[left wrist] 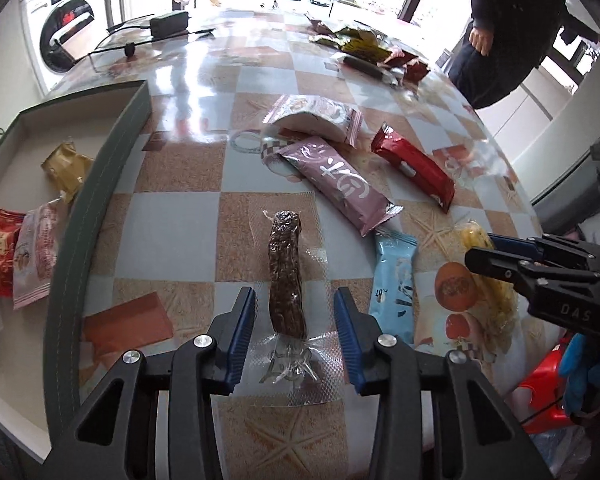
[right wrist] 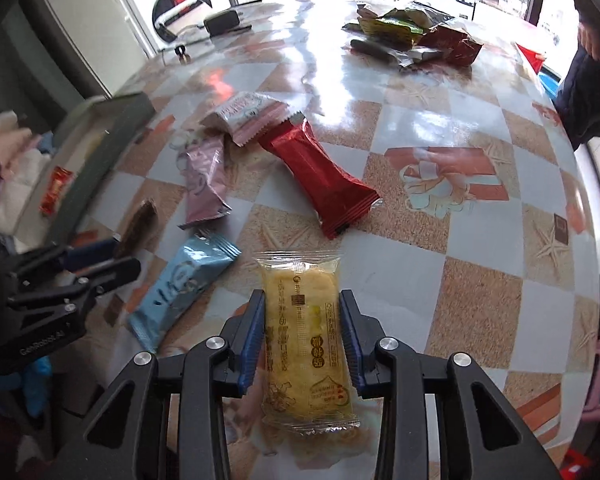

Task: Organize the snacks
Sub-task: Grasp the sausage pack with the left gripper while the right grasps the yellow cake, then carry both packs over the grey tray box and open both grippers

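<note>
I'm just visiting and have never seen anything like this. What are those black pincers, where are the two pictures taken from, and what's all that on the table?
Each pincer is a hand-held two-finger gripper with a camera looking out along its fingers; there is no robot arm. One picture comes from the left gripper, whose open fingers sit either side of a dark brown snack in clear wrap. The other comes from the right gripper, whose pads sit against the sides of a yellow cake packet. On the checkered table lie a red packet, a mauve one and a light blue one. A green-rimmed box already holds several snacks.
</note>
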